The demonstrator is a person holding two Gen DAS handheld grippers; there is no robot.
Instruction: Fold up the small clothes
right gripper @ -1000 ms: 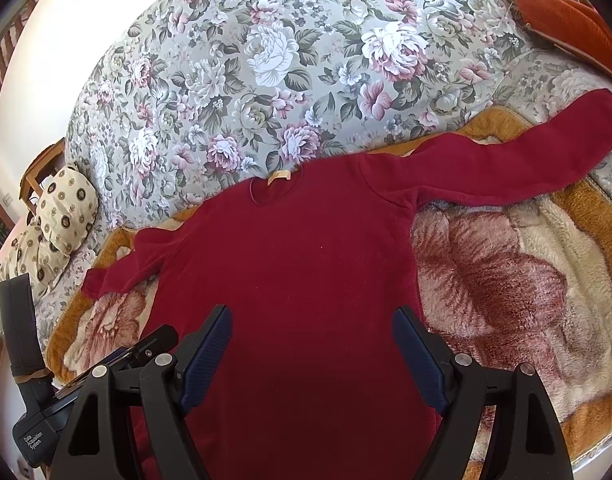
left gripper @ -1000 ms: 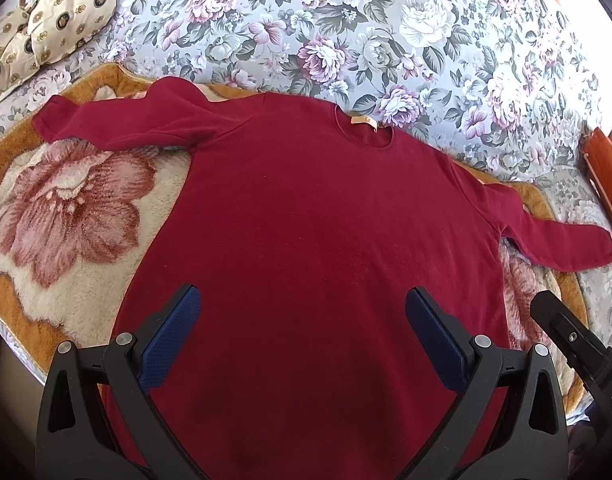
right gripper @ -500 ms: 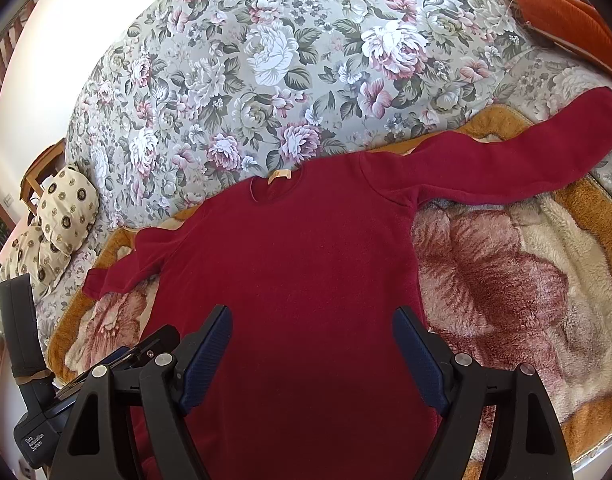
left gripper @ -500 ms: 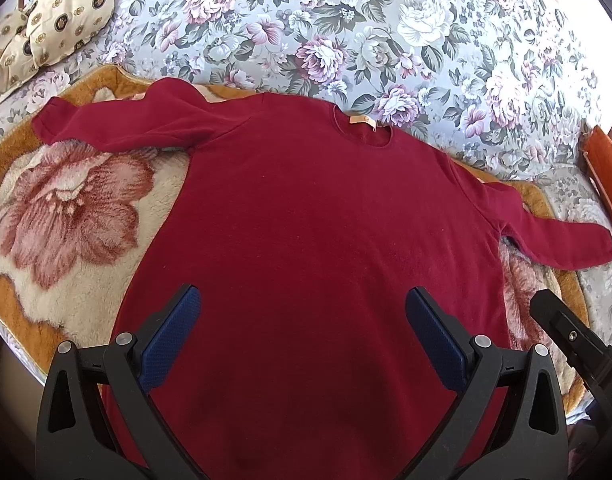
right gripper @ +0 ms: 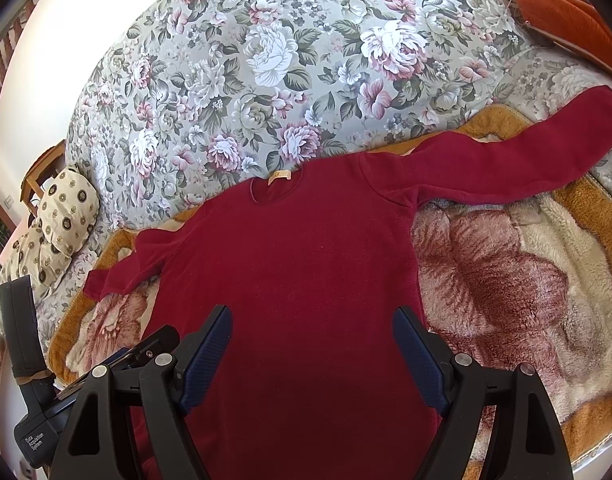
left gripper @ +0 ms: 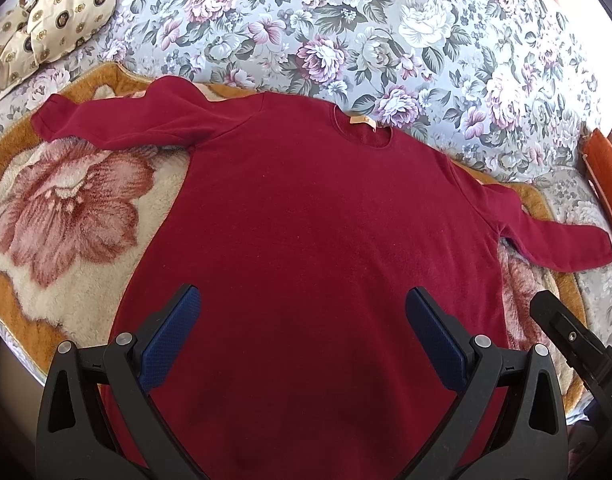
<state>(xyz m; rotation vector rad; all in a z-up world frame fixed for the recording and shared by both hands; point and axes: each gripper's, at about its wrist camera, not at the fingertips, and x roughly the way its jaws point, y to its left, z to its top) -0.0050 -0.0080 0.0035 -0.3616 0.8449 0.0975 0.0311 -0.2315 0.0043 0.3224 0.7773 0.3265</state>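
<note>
Sunlit floral bedspread (left gripper: 386, 20) under a fleece blanket (right gripper: 526, 280), patterned pillow (left gripper: 70, 4) beside.

A sweater (left gripper: 306, 216) lies flat on a blanket (left gripper: 66, 208), sleeves spread to either side and its neck pointing away from the cameras onto the bedspread (left gripper: 346, 32) behind. Two pillows (left gripper: 46, 20) sit at the far left of the bedspread. The left gripper (left gripper: 302, 332) and right gripper (right gripper: 312, 344) hang side by side over the sweater's near hem, jaws wide apart.

Matt dark-red knit sweater (left gripper: 314, 240), fluffy plush blanket (left gripper: 66, 216), smooth printed floral bedspread (left gripper: 346, 32)
</note>
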